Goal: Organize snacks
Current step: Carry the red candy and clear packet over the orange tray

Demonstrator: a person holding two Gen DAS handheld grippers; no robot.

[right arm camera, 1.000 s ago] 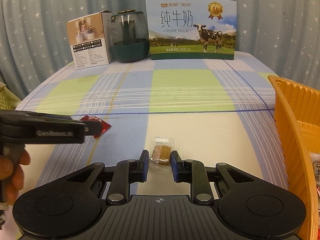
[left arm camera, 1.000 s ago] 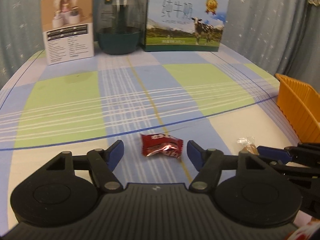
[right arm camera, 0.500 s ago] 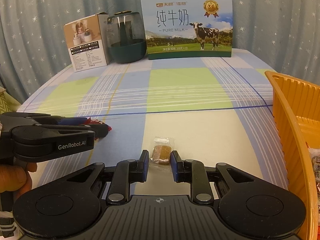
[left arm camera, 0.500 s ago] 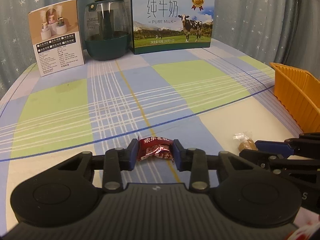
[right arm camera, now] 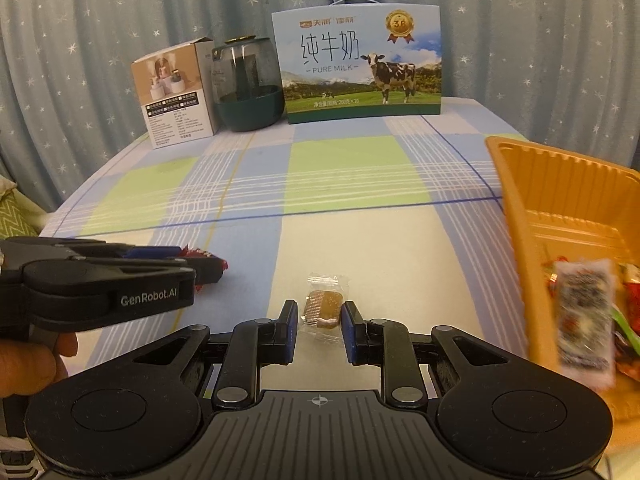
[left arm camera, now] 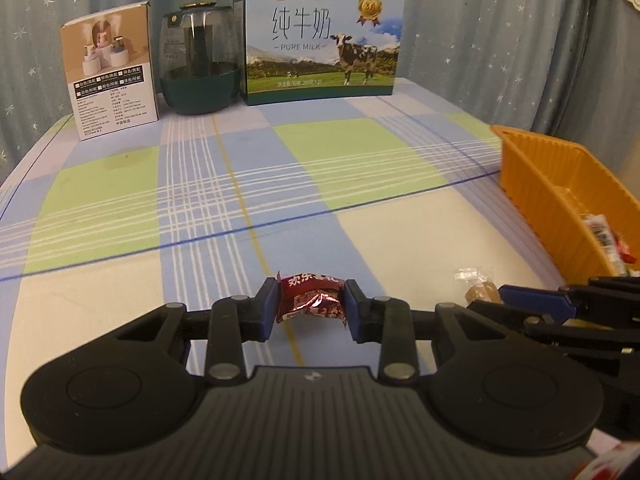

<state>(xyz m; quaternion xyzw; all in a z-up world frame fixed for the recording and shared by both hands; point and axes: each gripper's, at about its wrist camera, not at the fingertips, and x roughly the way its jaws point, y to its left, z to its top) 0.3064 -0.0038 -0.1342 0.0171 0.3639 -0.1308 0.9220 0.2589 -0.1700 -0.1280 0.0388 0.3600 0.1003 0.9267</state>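
My left gripper is shut on a red foil candy and holds it just above the checked tablecloth. It also shows at the left of the right wrist view. My right gripper is shut on a clear-wrapped brown candy, which also shows in the left wrist view. An orange basket at the right holds several wrapped snacks; it also shows in the left wrist view.
At the table's far edge stand a small product box, a dark green glass humidifier and a milk carton box. A starred curtain hangs behind. A hand holds the left gripper.
The left gripper closed on the red candy and lifted it. Both grippers rose and shifted right, so the basket's contents came into view. The right gripper kept its hold on the brown candy.
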